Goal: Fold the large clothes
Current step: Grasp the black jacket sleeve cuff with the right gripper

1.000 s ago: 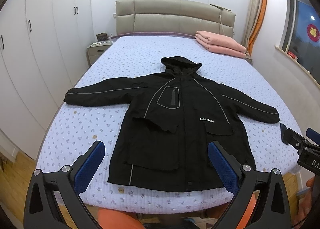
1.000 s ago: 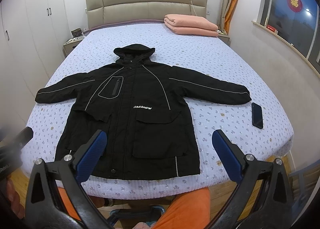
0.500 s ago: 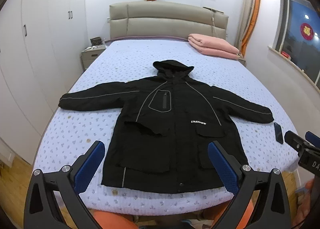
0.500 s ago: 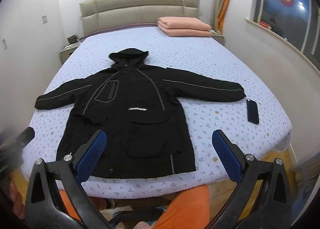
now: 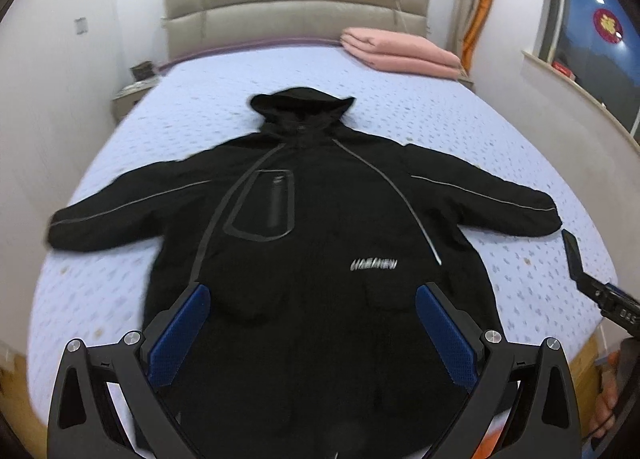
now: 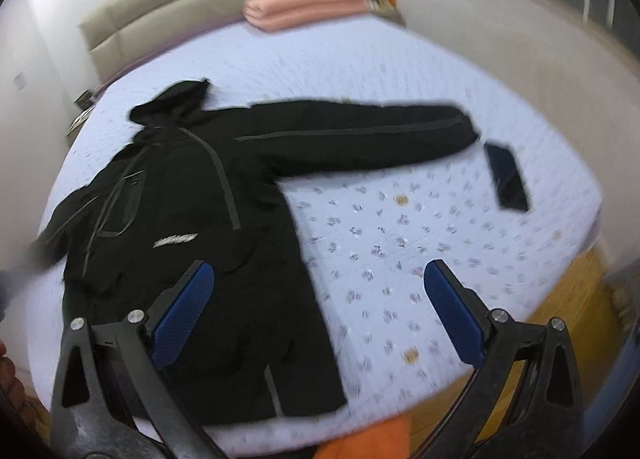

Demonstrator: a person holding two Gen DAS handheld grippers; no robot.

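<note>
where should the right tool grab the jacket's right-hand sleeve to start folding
Probably at the cuff of the jacket, coming from the bed's right edge. The sleeve lies flat and straight, with its end free just short of the phone.

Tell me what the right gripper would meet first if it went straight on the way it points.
Probably the bare bedsheet beside the black jacket. The right gripper has its jaws open, framing sheet just right of the jacket's edge; blur leaves depth uncertain.

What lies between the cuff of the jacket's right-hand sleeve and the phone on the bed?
Only bare bedsheet between black jacket and phone, in the right wrist view.
</note>
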